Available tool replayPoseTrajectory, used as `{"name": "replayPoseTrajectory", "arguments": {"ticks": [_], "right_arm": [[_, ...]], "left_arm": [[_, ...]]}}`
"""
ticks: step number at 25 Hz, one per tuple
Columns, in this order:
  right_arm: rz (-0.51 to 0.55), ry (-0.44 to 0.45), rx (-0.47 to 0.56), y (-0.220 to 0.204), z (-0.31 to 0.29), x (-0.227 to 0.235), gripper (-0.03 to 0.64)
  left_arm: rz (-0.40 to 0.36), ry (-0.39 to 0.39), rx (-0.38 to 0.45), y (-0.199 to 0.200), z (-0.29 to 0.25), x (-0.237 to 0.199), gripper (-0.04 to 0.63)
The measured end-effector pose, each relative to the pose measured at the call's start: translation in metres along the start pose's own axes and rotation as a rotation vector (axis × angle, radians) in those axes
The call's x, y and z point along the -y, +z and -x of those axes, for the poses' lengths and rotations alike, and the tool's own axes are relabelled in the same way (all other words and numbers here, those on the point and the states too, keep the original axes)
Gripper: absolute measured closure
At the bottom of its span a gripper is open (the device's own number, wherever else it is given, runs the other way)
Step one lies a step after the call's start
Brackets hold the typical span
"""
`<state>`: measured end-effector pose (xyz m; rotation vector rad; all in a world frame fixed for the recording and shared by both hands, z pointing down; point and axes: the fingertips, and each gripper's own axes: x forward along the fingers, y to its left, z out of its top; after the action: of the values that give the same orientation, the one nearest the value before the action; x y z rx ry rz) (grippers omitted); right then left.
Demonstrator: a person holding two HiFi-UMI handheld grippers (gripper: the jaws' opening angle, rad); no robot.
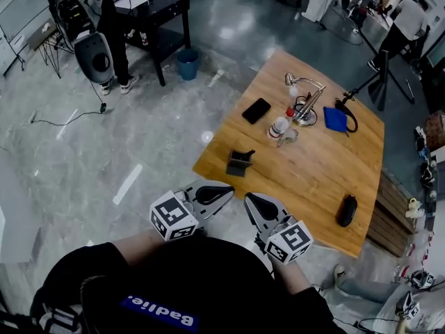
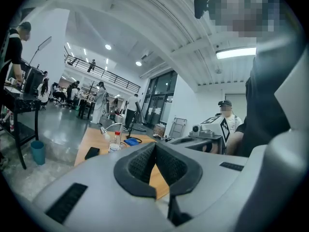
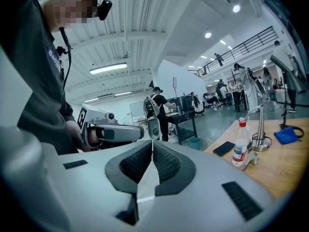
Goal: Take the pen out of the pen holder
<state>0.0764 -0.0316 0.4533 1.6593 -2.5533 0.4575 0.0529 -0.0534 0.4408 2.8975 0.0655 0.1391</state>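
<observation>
Short of the pen holder (image 1: 240, 163), left tool (image 1: 224, 191) and right tool (image 1: 252, 200) are pressed together (both empty).

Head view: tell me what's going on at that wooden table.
A person holds the left gripper and the right gripper in front of their body, short of the wooden table. Both have their fingers closed on nothing. The black pen holder stands untouched near the table's closest edge, so taking the pen out has not begun.

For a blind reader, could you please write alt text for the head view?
From above, a person holds the left gripper and right gripper, both shut, short of a wooden table carrying a pen holder, phone, bottle and lamp.
</observation>
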Motion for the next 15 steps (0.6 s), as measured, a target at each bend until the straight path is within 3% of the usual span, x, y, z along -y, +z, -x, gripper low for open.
{"name": "replayPoseTrajectory", "arguments": {"ticks": [6,15], "right_arm": [[-0.016,-0.001,-0.014,0.004,-0.027,0.018,0.609],[-0.009,0.051,-0.034,0.010,-0.029,0.060,0.594]], "left_arm": [[0.012,-0.015,-0.018,0.000,-0.008,-0.027,0.586],[0.029,0.068,-0.021,0.004,-0.031,-0.043,0.586]]}}
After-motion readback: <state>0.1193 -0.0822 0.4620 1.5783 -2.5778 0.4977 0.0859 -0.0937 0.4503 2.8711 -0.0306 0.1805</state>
